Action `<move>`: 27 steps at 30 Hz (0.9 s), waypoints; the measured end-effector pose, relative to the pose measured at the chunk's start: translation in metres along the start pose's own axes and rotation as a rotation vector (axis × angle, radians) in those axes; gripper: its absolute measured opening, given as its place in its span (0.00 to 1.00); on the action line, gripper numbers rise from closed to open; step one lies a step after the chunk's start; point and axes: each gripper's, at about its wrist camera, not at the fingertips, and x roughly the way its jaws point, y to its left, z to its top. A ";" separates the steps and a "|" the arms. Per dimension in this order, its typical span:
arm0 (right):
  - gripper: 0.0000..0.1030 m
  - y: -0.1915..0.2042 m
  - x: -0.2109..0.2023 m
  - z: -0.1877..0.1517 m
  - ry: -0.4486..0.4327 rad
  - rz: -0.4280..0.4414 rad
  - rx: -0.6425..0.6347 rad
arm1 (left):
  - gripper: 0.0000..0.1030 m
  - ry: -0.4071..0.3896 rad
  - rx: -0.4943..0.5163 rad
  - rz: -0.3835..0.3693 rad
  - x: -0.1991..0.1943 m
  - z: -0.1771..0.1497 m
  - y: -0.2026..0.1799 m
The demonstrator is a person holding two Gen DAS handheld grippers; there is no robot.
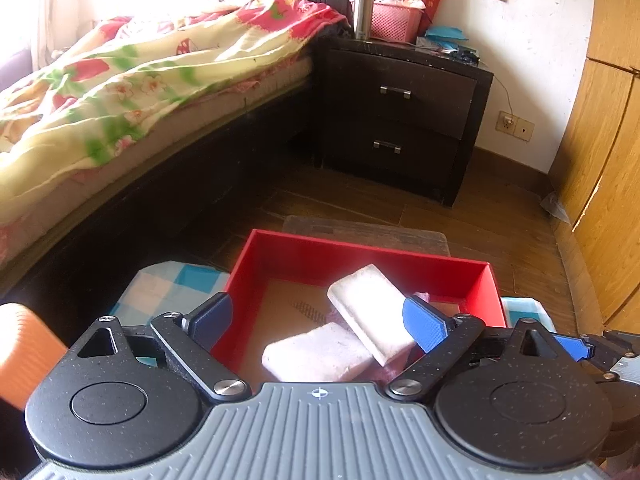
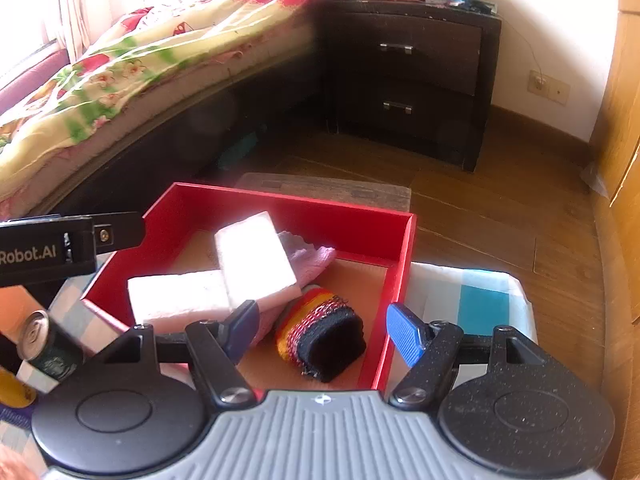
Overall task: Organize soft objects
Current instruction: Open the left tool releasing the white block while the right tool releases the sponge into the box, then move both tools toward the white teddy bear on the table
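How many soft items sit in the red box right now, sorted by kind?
White sponge blocks: 2, one leaning on top of the other
Pink cloth: 1, partly under the blocks
Striped knitted roll, black, red and yellow: 1
Total: 4 in the red box

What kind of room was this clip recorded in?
Most likely a home bedroom: a bed with a floral quilt, a dark two-drawer nightstand beside it, and a wooden wardrobe along the wall.
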 end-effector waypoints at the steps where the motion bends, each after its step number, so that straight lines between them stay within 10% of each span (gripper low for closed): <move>1: 0.47 0.000 -0.004 -0.002 -0.001 0.003 0.002 | 0.87 0.000 -0.001 -0.003 -0.004 -0.002 0.001; 27: 0.54 0.029 -0.057 -0.102 0.144 0.075 -0.032 | 0.89 0.196 0.027 -0.149 -0.071 -0.118 0.037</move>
